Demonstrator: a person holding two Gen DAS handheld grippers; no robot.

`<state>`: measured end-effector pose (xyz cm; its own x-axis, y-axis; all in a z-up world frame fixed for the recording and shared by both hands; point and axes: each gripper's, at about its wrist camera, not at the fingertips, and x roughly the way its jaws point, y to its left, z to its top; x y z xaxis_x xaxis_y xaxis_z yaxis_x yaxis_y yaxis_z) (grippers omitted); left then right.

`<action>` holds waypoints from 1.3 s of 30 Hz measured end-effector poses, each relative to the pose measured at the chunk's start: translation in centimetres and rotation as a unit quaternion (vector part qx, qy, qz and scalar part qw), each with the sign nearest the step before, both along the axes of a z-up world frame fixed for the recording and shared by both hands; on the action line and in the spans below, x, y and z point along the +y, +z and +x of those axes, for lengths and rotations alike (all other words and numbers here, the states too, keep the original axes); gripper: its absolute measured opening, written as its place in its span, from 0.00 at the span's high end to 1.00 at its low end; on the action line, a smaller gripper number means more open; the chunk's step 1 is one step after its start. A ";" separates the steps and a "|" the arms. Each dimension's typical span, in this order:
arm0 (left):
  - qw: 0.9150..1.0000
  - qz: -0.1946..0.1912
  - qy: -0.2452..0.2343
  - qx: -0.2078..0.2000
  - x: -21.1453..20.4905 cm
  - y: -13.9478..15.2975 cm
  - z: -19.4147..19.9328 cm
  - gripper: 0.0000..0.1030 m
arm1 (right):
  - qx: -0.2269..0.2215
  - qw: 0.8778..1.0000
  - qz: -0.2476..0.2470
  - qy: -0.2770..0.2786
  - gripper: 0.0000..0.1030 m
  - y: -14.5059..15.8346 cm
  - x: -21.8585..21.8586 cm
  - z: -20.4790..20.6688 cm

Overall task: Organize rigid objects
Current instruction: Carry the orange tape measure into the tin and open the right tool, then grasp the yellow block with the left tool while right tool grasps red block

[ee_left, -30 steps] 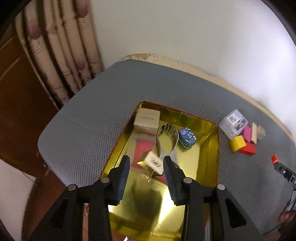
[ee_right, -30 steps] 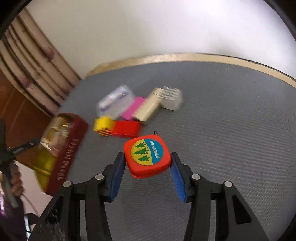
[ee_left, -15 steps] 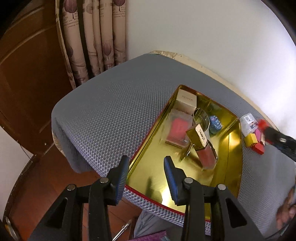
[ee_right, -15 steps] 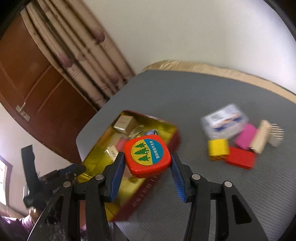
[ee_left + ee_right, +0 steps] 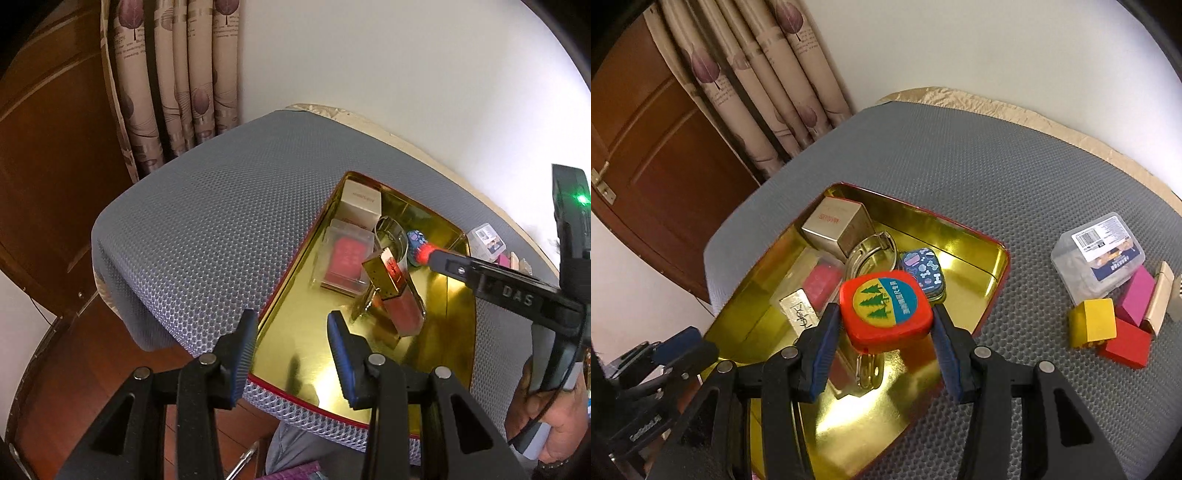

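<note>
Right gripper clamped on red tape measure, poised over gold tin at frame centre; left gripper parted, empty, lower left.

We see patterned beige curtains | brown wooden door just left of those curtains | plain white wall to the curtains' right | wooden floor below them.

White wall behind; leaf-print curtain beside brown wood door; wood floor below.
</note>
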<state>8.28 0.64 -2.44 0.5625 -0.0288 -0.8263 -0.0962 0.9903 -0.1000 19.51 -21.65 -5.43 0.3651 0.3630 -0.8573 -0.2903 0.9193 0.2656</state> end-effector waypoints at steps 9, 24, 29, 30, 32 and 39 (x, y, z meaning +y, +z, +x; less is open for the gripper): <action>1.000 0.004 -0.003 0.001 -0.3 0.1 -0.2 0.61 | -0.066 0.993 0.026 -0.090 0.45 2.8 -6.0 -3.0; 0.988 -0.033 -0.148 0.002 -7.2 2.3 -0.3 0.61 | -0.058 0.932 -0.177 -0.311 0.23 -1.6 -32.0 -16.1; 0.971 -0.074 -0.227 0.030 -14.2 3.8 2.9 0.61 | -0.065 0.938 -0.136 -0.313 0.19 -1.4 -33.3 -16.8; 0.969 -0.086 -0.228 0.042 -15.9 3.8 4.0 0.61 | -0.068 0.939 -0.133 -0.308 0.17 -1.3 -33.2 -17.0; 0.968 -0.100 -0.222 0.066 -18.4 3.5 5.9 0.61 | -0.078 0.941 -0.125 -0.303 0.16 -1.0 -33.3 -17.4; 0.972 -0.077 -0.173 0.142 -25.5 -0.4 13.0 0.61 | -0.083 0.948 -0.092 -0.295 0.15 -0.2 -32.3 -17.6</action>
<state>21.30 -24.85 -2.82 0.2473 -0.3104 -0.9179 0.1949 0.9439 -0.2667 1.90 -54.00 -5.66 0.5925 -0.0961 -0.7998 0.2645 0.9610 0.0805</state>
